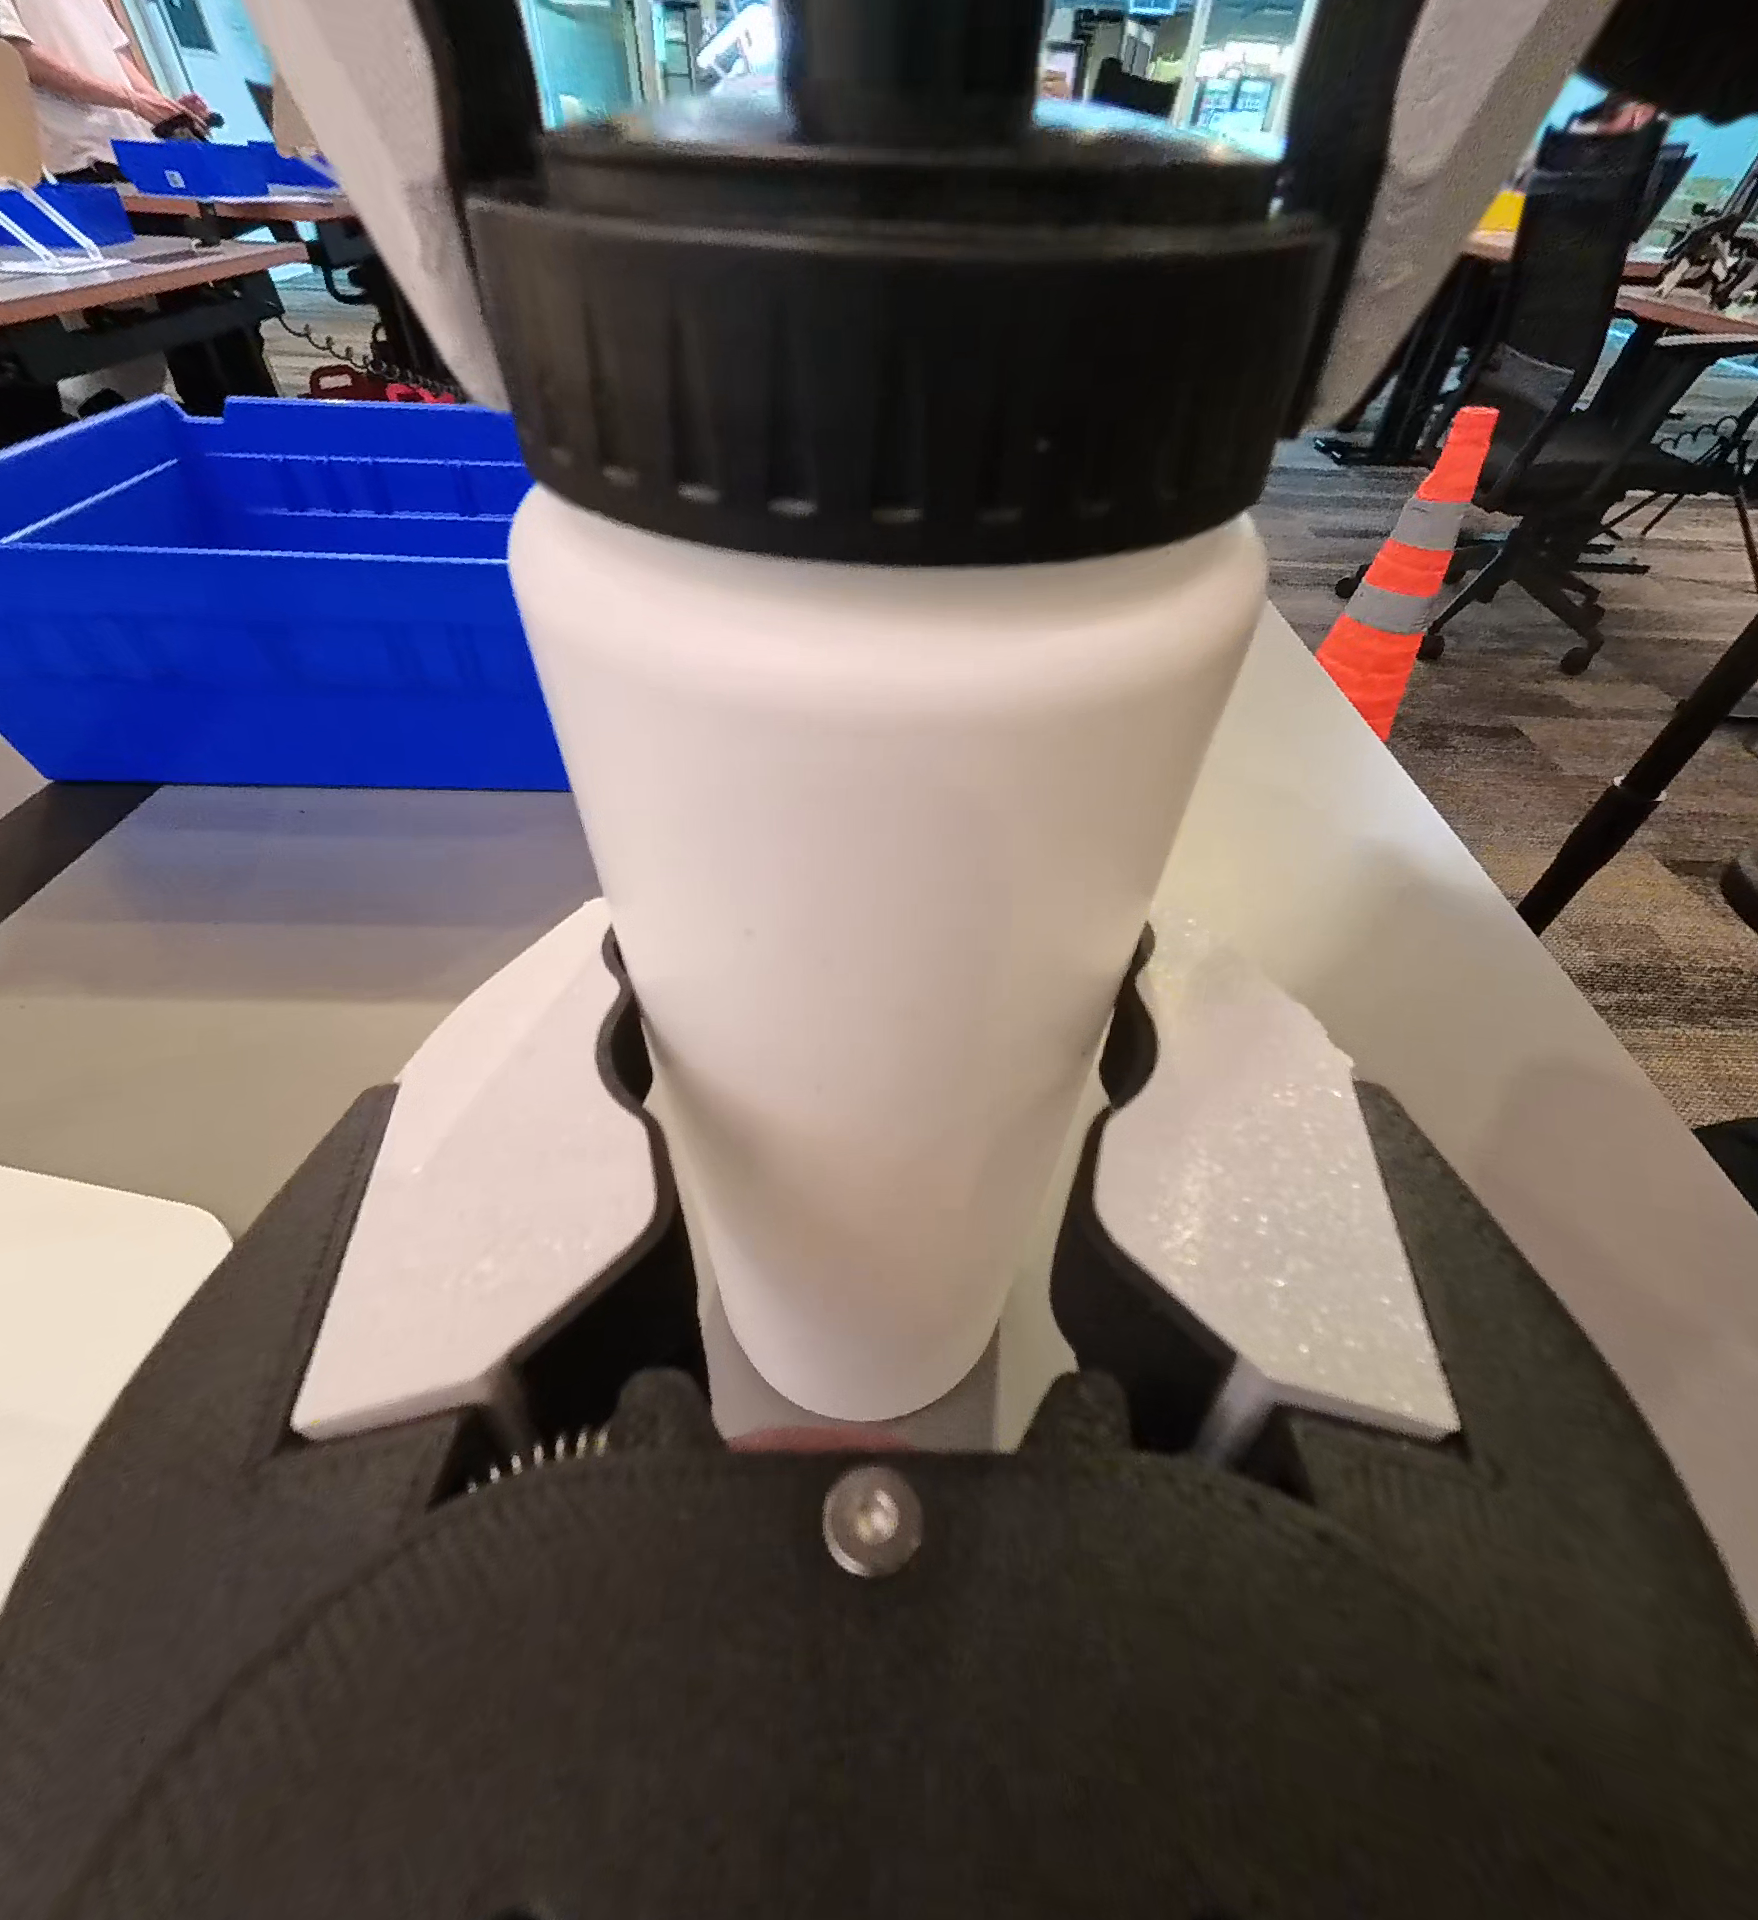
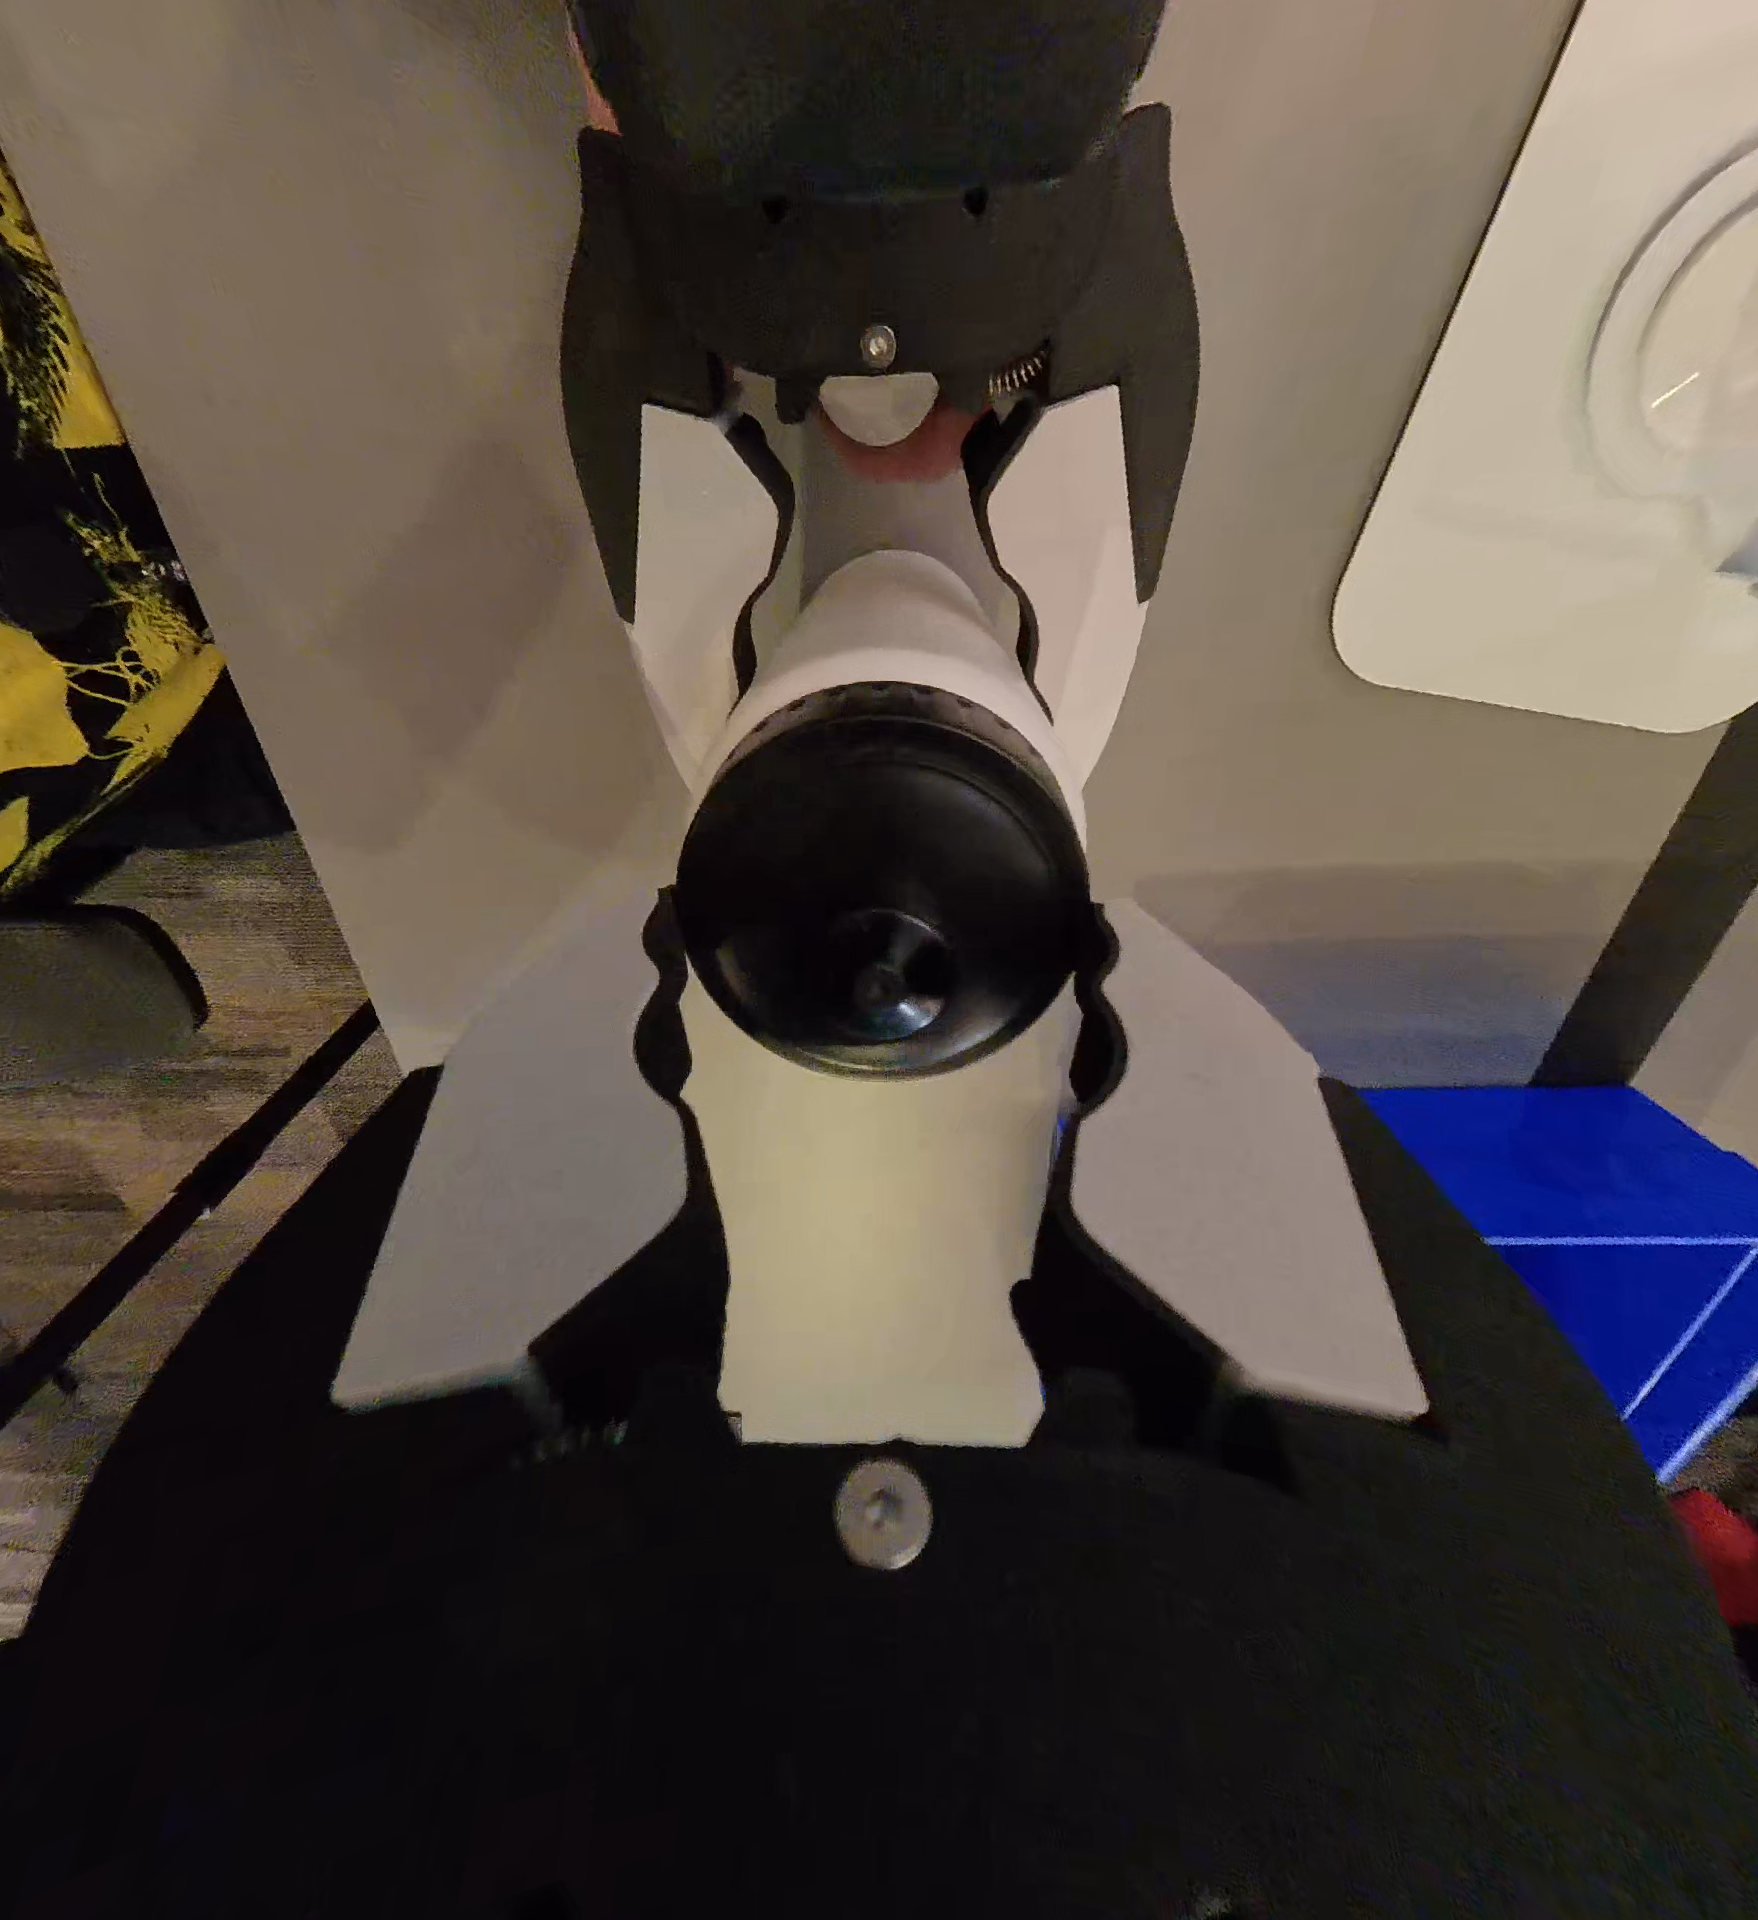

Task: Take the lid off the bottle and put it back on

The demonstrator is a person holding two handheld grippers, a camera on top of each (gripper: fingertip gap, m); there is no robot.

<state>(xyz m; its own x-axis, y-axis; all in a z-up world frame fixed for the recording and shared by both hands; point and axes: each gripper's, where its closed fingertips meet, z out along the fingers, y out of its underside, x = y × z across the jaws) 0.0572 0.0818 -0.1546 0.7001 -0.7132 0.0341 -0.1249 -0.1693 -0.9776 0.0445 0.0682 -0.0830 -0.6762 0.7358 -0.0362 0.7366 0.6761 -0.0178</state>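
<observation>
A white bottle (image 1: 885, 779) stands upright on the white table (image 1: 1374, 935). My left gripper (image 1: 880, 966) is shut on its lower body, with its fingers on both sides. A black ribbed lid (image 1: 906, 384) sits on the bottle's neck. My right gripper (image 1: 906, 104) comes from above and its fingers (image 1: 1394, 156) flank the lid. In the right wrist view I look down on the lid (image 2: 875, 894), and my right gripper (image 2: 880, 956) is shut on its sides. Beyond it, the left gripper (image 2: 885, 649) holds the bottle (image 2: 916, 613).
A blue bin (image 1: 231, 623) stands on the table behind and left of the bottle; it also shows in the right wrist view (image 2: 1602, 1226). A white board (image 1: 44, 1299) lies at the left. An orange cone (image 1: 1415, 561), office chairs (image 1: 1581, 364) and a black pole (image 1: 1685, 748) are off the table's right edge.
</observation>
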